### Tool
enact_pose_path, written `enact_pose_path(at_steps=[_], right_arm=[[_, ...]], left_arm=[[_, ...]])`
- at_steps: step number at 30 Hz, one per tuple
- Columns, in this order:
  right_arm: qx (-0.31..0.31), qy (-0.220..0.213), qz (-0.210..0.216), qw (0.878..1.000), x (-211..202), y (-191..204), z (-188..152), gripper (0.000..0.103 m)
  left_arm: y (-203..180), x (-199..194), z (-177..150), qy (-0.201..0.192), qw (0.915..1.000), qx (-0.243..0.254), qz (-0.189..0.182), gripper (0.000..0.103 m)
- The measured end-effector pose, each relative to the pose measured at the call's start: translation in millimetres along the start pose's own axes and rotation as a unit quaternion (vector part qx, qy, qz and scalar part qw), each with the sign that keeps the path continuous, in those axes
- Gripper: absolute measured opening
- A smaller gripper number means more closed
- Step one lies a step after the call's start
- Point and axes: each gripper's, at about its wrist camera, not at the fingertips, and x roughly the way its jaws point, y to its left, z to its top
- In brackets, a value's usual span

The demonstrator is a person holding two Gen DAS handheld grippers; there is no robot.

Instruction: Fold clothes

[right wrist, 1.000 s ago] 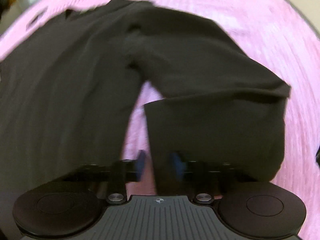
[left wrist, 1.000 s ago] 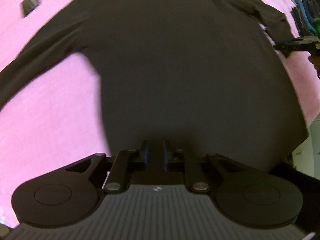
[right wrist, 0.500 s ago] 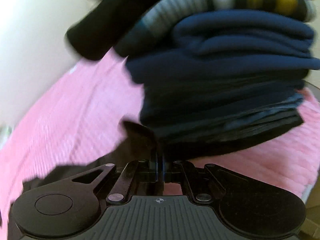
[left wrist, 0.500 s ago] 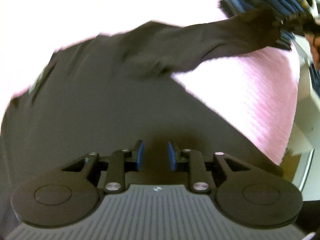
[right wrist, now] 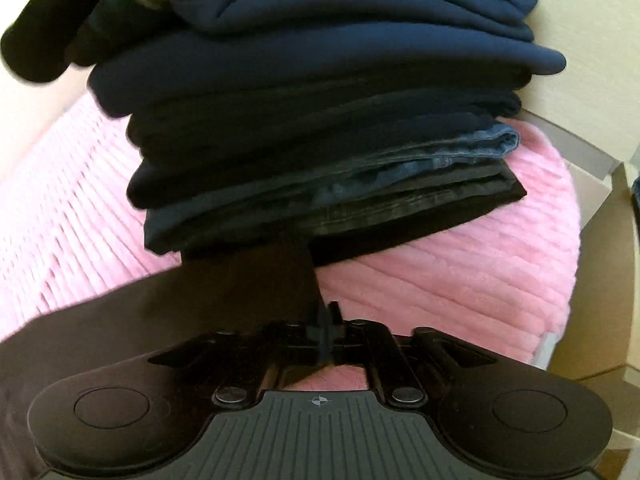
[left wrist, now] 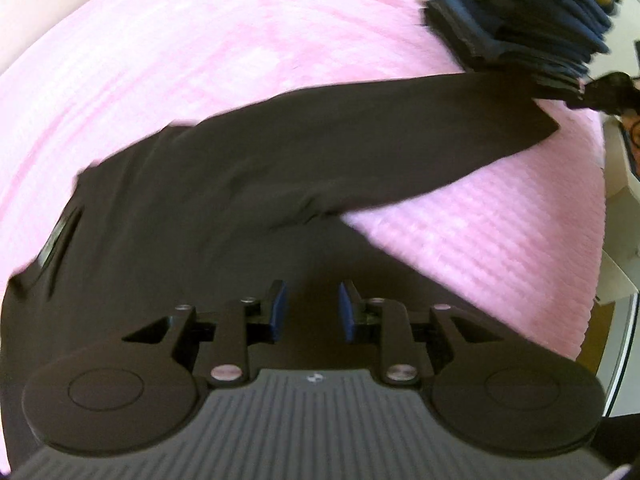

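Black long-sleeve shirt lies flat on the pink ribbed blanket, body at 6–9 o'clock in the left wrist view, one sleeve stretched out toward 2 o'clock. Sleeve cuff ends just beside the stack of folded clothes at 1 o'clock. Free pink surface from 10 to 12 o'clock and at 3–4 o'clock; blanket edge drops off at the right, pale furniture beyond.

Left gripper: released, blue pads apart, hovering above the shirt body, nothing between them.

Right gripper: jaws clenched on the sleeve cuff, fabric running off toward 8 o'clock. The stack fills 10–2 o'clock right ahead, so there is little room forward; open blanket at 3–4 o'clock.

Counts: one shirt being worked, one stack, two grippers. Layers in the stack too many and too dark to count surely; navy knits, one denim piece, one grey-striped item near the top. Shirt smooth, matte; blanket plush, corded.
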Motion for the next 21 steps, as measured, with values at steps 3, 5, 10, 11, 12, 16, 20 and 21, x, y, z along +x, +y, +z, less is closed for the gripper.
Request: enact_pose_path(at_steps=[3,5,10,11,12,16,20,21], right_arm=[[-0.050,-0.013,0.040,0.998,-12.7,34.9,-3.5,0.078],[-0.090,-0.002,0.096,0.991,-16.4,70.7,-8.9,0.078],[-0.222,0.045,0.261,0.938,-18.8,190.6,-35.0,0.078],[-0.252,0.055,0.294,0.920,-17.9,219.6,-41.0,0.078],[-0.285,0.062,0.323,0.900,-16.6,250.8,-47.0,0.078],[-0.402,0.073,0.386,0.827,0.1,370.4,-63.8,0.077],[-0.474,0.067,0.405,0.779,35.0,465.1,-78.7,0.077],[-0.485,0.067,0.406,0.771,48.6,482.2,-82.5,0.077]], left_arm=[[20.7,-21.1,-32.2,0.012,0.9982,-0.048,0.035,0.028],[41.8,-35.6,-56.9,0.018,0.9940,-0.089,0.062,0.030],[112.7,-68.0,-114.3,0.017,0.9777,-0.166,0.128,0.032],[130.9,-71.1,-121.7,0.013,0.9749,-0.175,0.137,0.032],[152.3,-72.1,-126.9,0.008,0.9725,-0.181,0.147,0.032],[233.9,-56.2,-126.1,-0.024,0.9694,-0.181,0.164,0.033],[302.5,-17.8,-107.0,-0.068,0.9721,-0.169,0.148,0.033],[316.1,-5.0,-102.2,-0.076,0.9730,-0.167,0.141,0.033]])
